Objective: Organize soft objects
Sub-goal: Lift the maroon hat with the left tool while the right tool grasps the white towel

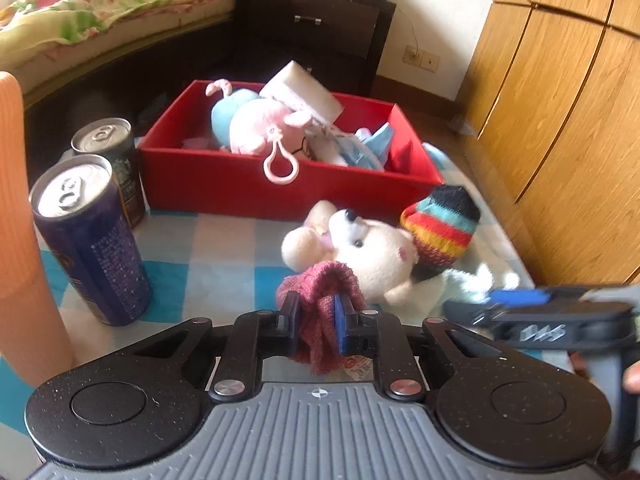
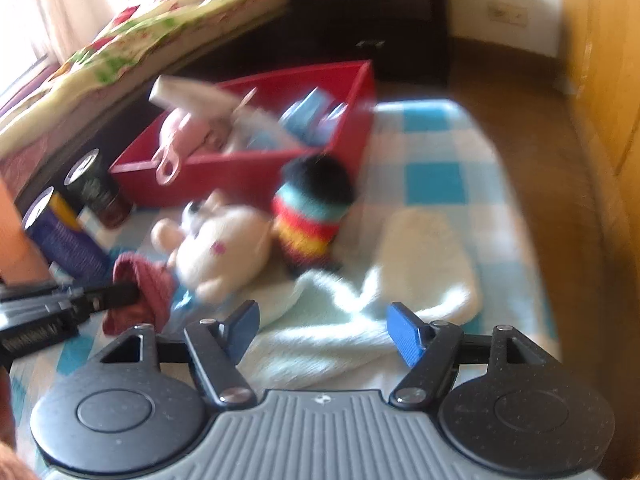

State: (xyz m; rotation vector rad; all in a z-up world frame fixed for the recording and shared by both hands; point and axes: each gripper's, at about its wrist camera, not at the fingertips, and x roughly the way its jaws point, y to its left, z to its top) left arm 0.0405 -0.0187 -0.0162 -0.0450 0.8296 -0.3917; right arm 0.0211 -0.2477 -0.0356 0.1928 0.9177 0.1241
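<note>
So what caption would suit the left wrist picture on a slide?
Left gripper shut on a maroon sock, with a white plush bear and a filling red box ahead.

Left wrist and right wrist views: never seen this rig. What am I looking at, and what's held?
No robot here: a person holds a two-finger claw in each hand, each with a fisheye camera looking along its fingers. In the left view, the left claw is shut on a maroon knit cloth. In the right view, the right claw is open over a pale towel. On the checked cloth lie a white plush toy and a striped sock; the red box behind already holds soft toys.
</note>
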